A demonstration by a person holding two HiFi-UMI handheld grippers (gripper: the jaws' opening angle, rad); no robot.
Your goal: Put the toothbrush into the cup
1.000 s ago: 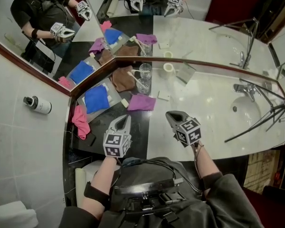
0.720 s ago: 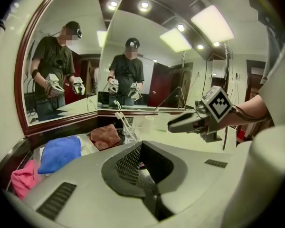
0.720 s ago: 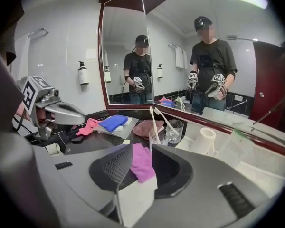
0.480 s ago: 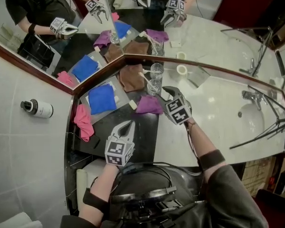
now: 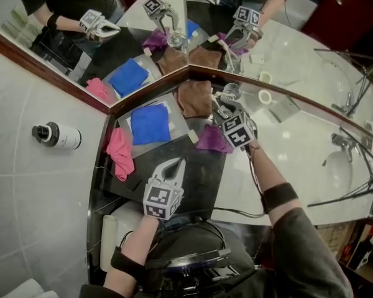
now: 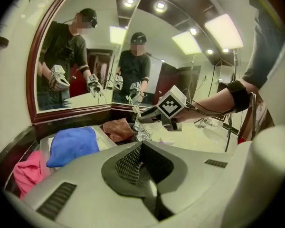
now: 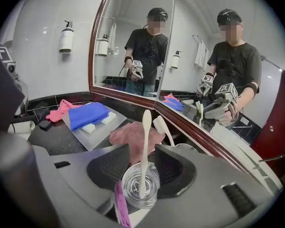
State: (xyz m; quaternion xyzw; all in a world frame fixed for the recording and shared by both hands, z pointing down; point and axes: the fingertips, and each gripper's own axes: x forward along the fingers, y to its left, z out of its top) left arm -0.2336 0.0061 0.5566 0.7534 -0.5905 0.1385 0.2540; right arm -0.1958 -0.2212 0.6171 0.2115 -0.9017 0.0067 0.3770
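Toothbrush (image 7: 144, 141) stands upright in the glass cup (image 7: 140, 186), between the right gripper's (image 7: 141, 152) jaws, which have just been opening and stand wide. Left gripper (image 6: 143, 151): jaws closed, empty, cup well ahead. From the head, it hangs over the dark counter (image 5: 202, 166).

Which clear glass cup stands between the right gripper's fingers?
The nearer clear glass cup, holding the upright cream toothbrush; the right gripper has just been opening its fingers around it. The other cup shows behind one finger.

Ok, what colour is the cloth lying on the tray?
Blue. The cloth shows best in the head view.
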